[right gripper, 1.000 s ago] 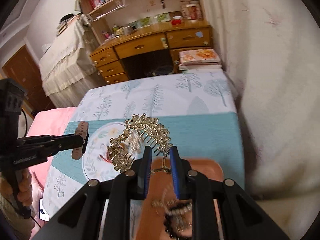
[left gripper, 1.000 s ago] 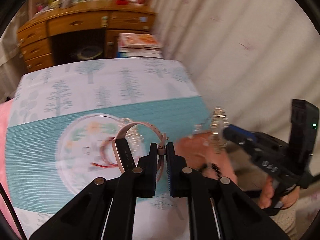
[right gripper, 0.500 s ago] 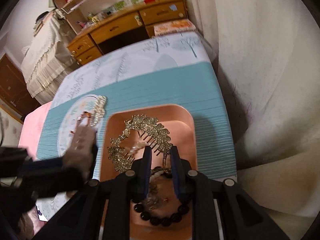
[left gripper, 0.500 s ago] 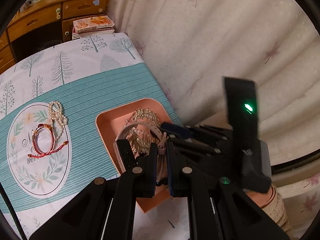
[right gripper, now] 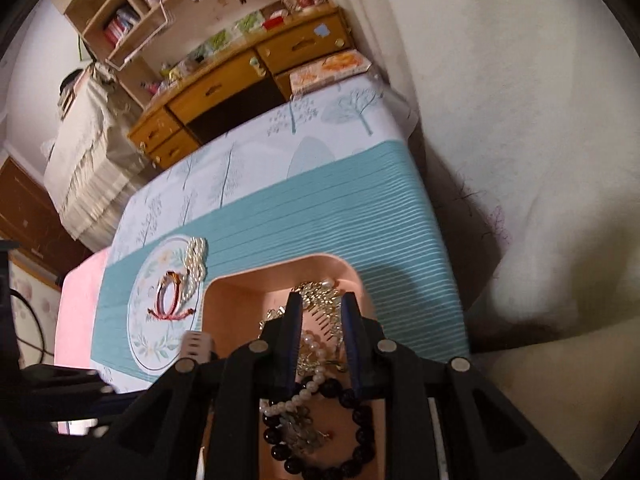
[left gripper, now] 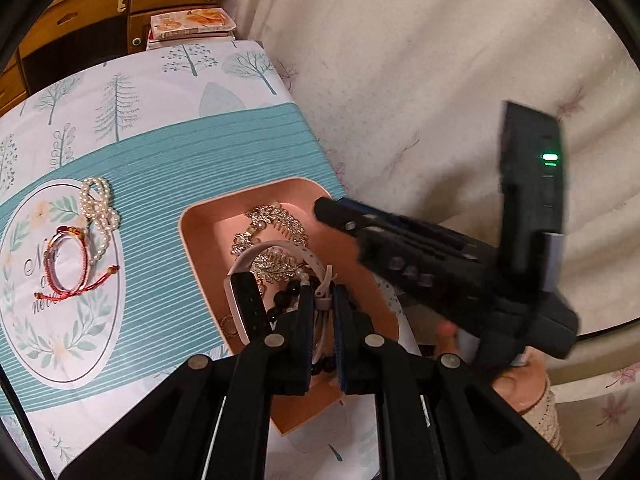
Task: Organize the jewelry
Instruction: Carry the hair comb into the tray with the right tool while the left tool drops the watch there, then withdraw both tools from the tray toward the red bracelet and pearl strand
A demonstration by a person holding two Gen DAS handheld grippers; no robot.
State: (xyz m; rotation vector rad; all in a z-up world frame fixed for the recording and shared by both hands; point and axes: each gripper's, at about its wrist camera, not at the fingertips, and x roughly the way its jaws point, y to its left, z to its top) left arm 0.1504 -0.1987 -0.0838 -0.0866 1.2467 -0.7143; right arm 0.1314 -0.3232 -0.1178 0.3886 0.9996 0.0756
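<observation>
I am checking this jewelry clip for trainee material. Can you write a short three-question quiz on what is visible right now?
1. What is the left gripper clamped on?
2. Where does the red cord bracelet lie? A on the wooden desk; B on the round printed mat; C on the stack of books.
3. True or false: the black bead bracelet lies in the pink tray.
Key: 1 the strap of the watch band; 2 B; 3 true.
</observation>
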